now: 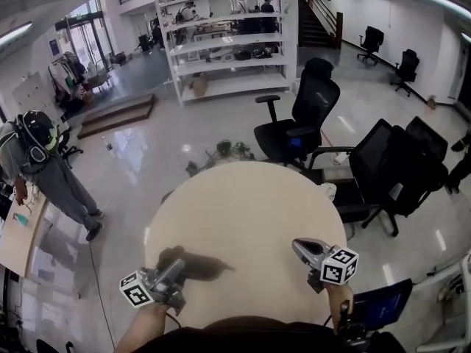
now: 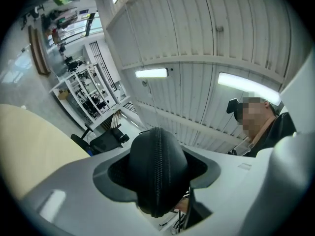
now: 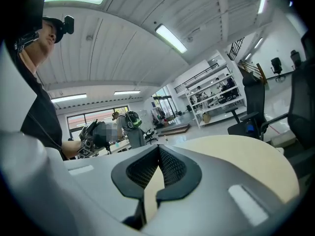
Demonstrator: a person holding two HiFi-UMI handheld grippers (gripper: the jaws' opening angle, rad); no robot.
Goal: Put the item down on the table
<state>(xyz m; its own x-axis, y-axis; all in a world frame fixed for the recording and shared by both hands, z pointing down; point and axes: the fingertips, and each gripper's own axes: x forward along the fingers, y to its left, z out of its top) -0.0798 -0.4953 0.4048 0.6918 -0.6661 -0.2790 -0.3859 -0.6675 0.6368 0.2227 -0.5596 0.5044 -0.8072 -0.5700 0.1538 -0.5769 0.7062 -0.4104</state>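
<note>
Two grippers hang over the near edge of the round table [image 1: 243, 197]. The left gripper [image 1: 175, 269] clamps a black zipped case [image 2: 157, 166] low over the tabletop. The right gripper [image 3: 157, 150] is empty, its jaws meeting at the tips.

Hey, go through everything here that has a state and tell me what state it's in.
left hand-held gripper: shut on the black zippered case
black zippered case: zipped closed, gripped, not yet released
right hand-held gripper: shut, nothing between its jaws
round table: upright
black office chair: upright, unoccupied
</note>
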